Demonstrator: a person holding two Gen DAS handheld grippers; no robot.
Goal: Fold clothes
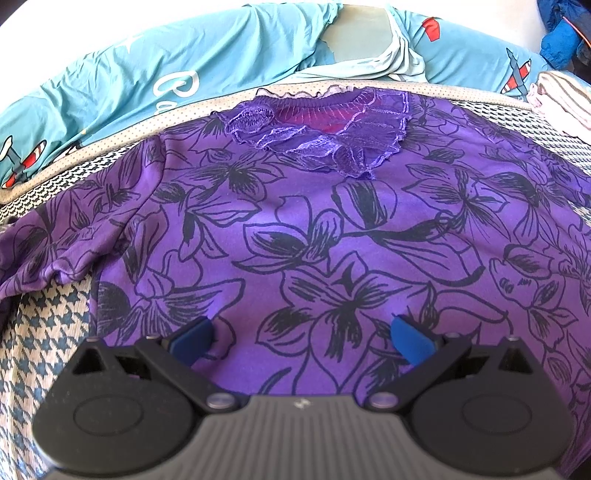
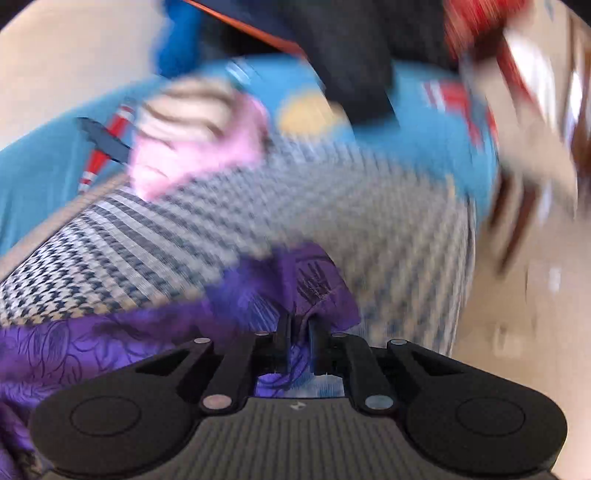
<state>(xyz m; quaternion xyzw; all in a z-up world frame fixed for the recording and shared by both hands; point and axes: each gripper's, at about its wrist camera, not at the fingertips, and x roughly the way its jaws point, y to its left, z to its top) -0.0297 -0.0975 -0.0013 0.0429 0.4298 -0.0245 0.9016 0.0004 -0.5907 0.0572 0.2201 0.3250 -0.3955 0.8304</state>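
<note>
A purple top with black flower outlines (image 1: 314, 229) lies spread flat, front up, its lace neckline (image 1: 321, 125) at the far side and one short sleeve (image 1: 55, 240) bunched at the left. My left gripper (image 1: 301, 334) hovers open over the lower body of the top, blue pads (image 1: 408, 338) wide apart, nothing between them. In the blurred right wrist view, my right gripper (image 2: 300, 328) is shut on a bunched edge of the purple top (image 2: 314, 288), which trails off to the lower left.
The top rests on a houndstooth-patterned surface (image 1: 40, 332) (image 2: 184, 229). Behind it lies a teal sheet with aeroplane prints (image 1: 129, 74). A pink striped garment (image 2: 192, 140) (image 1: 561, 99) sits at the far right; dark and blue clothing (image 1: 565, 33) is piled beyond.
</note>
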